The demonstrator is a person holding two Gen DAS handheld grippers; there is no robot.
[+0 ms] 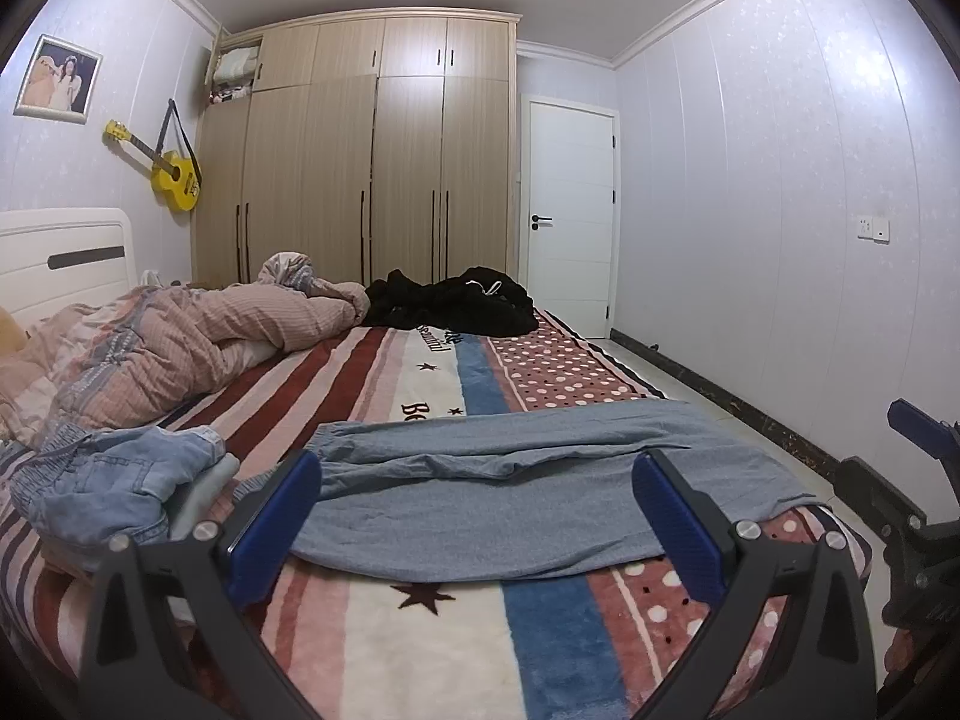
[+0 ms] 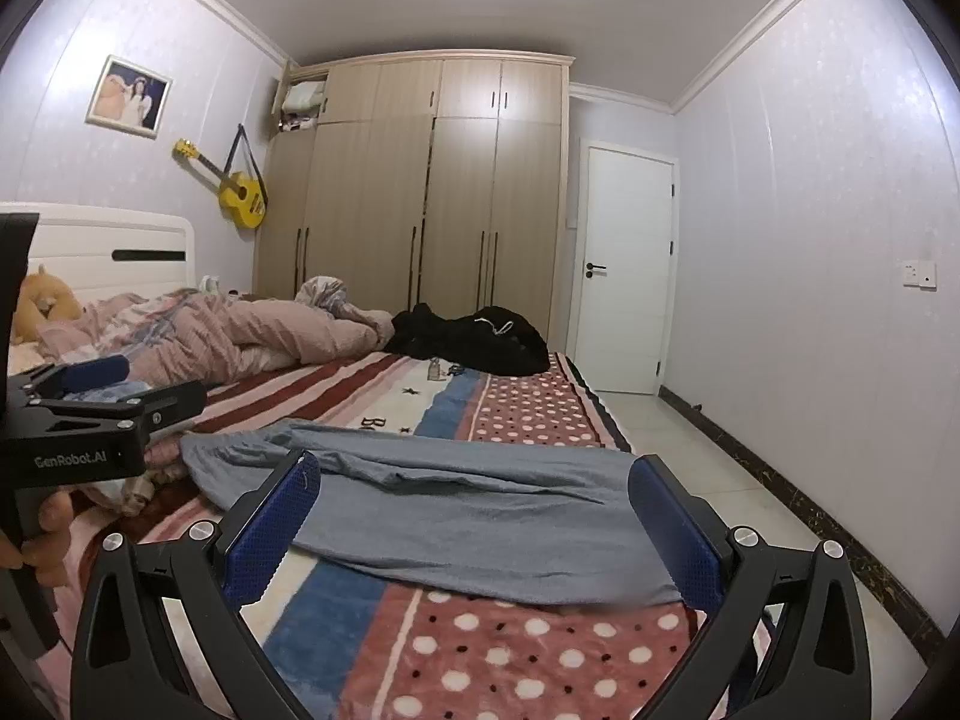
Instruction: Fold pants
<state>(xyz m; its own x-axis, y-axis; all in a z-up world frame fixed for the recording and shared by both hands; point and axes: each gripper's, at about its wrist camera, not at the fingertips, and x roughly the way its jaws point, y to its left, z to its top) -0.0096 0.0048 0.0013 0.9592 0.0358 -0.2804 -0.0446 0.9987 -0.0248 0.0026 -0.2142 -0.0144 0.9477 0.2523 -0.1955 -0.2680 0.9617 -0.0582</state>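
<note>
L gripper [image 1: 477,516] + R gripper [image 2: 474,519] both spread, empty; grey pants [image 1: 528,480] flat on blanket [image 1: 420,630].

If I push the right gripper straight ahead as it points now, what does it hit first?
Probably the grey pants, lying flat on the blanket between the open right gripper's fingers; its height above them is unclear.
</note>
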